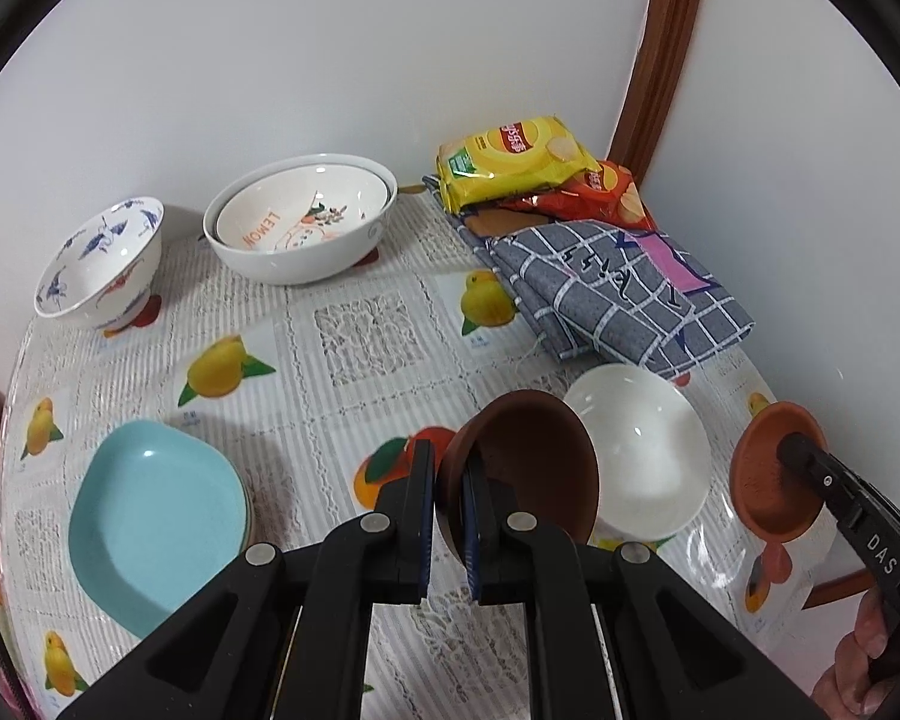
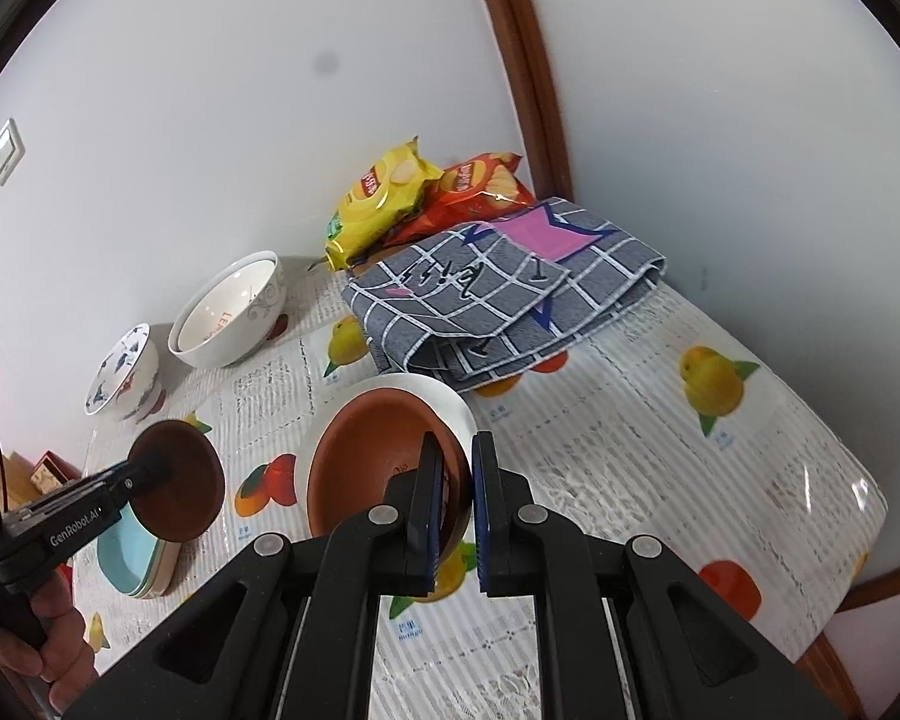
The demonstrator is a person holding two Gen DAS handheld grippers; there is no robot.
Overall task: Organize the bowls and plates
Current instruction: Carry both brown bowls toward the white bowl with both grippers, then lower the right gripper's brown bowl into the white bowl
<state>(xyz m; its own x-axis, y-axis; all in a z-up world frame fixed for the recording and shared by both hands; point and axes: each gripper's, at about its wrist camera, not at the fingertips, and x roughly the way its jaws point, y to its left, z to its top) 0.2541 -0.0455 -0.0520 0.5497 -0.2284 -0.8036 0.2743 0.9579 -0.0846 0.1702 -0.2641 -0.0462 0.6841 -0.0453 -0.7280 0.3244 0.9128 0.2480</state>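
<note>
My left gripper (image 1: 448, 480) is shut on the rim of a dark brown bowl (image 1: 534, 468), held tilted above the table beside a plain white bowl (image 1: 648, 450). My right gripper (image 2: 455, 480) is shut on the rim of an orange-brown bowl (image 2: 372, 450), held tilted just over the white bowl (image 2: 450, 396). The orange-brown bowl (image 1: 768, 468) and the right gripper show at the left wrist view's right edge. The dark brown bowl (image 2: 180, 480) and the left gripper show at the right wrist view's left.
Stacked light blue plates (image 1: 150, 510) lie front left. A blue-patterned bowl (image 1: 102, 264) and nested white bowls (image 1: 300, 222) stand by the back wall. A folded checked cloth (image 1: 618, 294) and chip bags (image 1: 516, 162) fill the back right corner. The table (image 2: 750, 480) edge runs right.
</note>
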